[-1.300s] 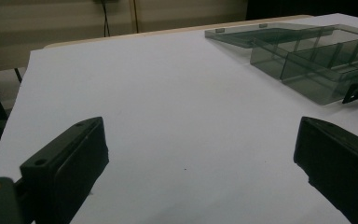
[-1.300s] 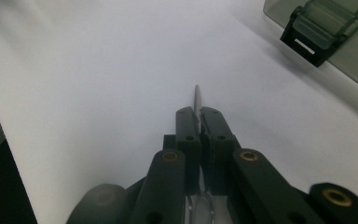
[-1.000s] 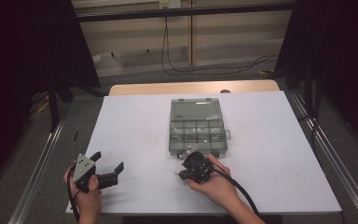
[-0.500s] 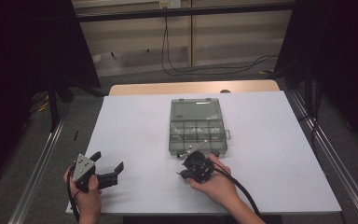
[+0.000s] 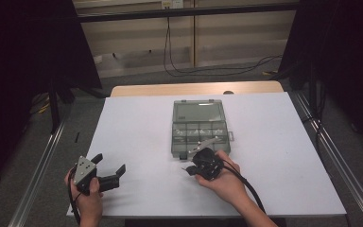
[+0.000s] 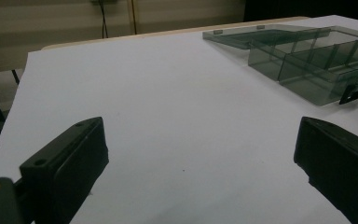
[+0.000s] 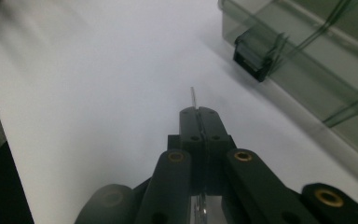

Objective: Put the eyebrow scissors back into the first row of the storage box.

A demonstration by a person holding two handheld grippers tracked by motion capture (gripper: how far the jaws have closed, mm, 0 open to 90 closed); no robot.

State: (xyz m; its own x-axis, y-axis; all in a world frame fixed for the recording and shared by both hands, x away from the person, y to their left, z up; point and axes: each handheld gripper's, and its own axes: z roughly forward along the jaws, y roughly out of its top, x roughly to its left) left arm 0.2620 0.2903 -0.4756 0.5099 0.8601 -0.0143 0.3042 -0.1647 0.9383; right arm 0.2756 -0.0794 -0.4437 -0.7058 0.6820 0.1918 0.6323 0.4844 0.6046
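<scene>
Clear sliver (image 7: 194,98) pinched in my right gripper (image 7: 199,110), jaws tight together on it, just off box (image 5: 201,126) near-left corner, low over table (image 5: 137,123). Looks like divider strip; too thin to be sure. Step: carrying it. Next: line up with box slot, lower gently. Left gripper (image 5: 108,168) wide, empty, parked well apart.

right hand-held gripper (image 5: 189,166) edged slightly nearer the box (image 5: 201,127)

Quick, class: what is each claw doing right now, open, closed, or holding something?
Left claw: open, holding nothing.
Right claw: closed on a thin clear strip that sticks out past its tips.
</scene>
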